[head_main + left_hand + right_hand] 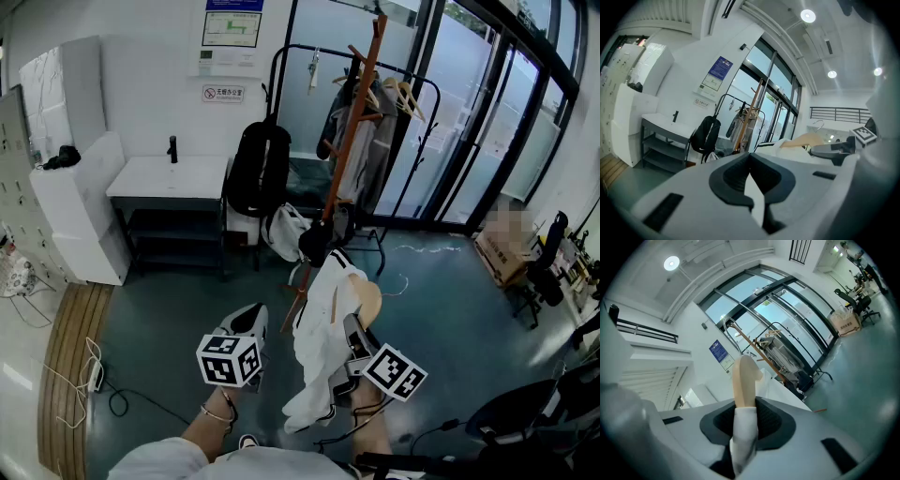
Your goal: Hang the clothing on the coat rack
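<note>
A white garment (pixel 317 345) hangs on a wooden hanger (pixel 367 299) low in the middle of the head view. My right gripper (pixel 355 338) is shut on the hanger's cloth-covered end. In the right gripper view the hanger (pixel 743 378) rises out of the right gripper (pixel 744 423). My left gripper (pixel 251 320) hovers just left of the garment, apart from it. The left gripper (pixel 751 183) has its jaws a narrow wedge apart with nothing between them. The wooden coat rack (pixel 353 123) stands further ahead, with clothes on its pegs.
A black rail rack (pixel 417 131) with hangers stands behind the coat rack. A black backpack (pixel 258 169) hangs at its left, beside a white table (pixel 169 176). A white bag (pixel 284 231) lies on the floor. Cables (pixel 101 380) trail at the left; a box (pixel 499 255) and chairs stand right.
</note>
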{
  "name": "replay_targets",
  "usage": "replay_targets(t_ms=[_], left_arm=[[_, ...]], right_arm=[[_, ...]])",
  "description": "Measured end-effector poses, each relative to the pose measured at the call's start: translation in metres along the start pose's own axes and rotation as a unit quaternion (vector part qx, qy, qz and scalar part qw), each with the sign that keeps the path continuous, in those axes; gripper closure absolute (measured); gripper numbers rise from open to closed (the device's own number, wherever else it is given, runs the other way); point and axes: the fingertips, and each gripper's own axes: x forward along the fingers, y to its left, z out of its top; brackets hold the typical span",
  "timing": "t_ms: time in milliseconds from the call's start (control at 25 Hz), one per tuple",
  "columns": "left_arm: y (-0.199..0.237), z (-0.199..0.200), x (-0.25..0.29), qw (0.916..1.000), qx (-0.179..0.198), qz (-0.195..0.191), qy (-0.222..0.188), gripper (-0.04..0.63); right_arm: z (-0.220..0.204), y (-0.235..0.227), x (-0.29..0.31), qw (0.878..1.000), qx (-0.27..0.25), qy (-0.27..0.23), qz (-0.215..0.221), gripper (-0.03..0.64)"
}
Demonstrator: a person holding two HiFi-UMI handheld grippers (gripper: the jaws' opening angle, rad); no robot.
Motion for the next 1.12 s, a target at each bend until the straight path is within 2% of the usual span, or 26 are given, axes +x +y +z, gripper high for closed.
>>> replay_targets(t_ms=[520, 800, 1120], left_arm=[[0.024, 0.016, 0.002, 0.9998, -0.011, -0.008, -0.017, 0.588], [0.048, 0.029, -0.005, 0.9996, 0.008, -0.019, -0.019, 0.586], [0.063, 0.037, -0.006, 0.9994, 0.005, -0.025, -0.025, 0.586]], right_arm=[[0.008, 0.001, 0.009, 0.999, 0.018, -0.024, -0.014, 0.525], [0.019, 0.003, 0.018, 0.997, 0.035, -0.062, -0.027, 0.525], [0.029, 0.004, 0.022, 0.995, 0.039, -0.083, -0.042, 0.522]])
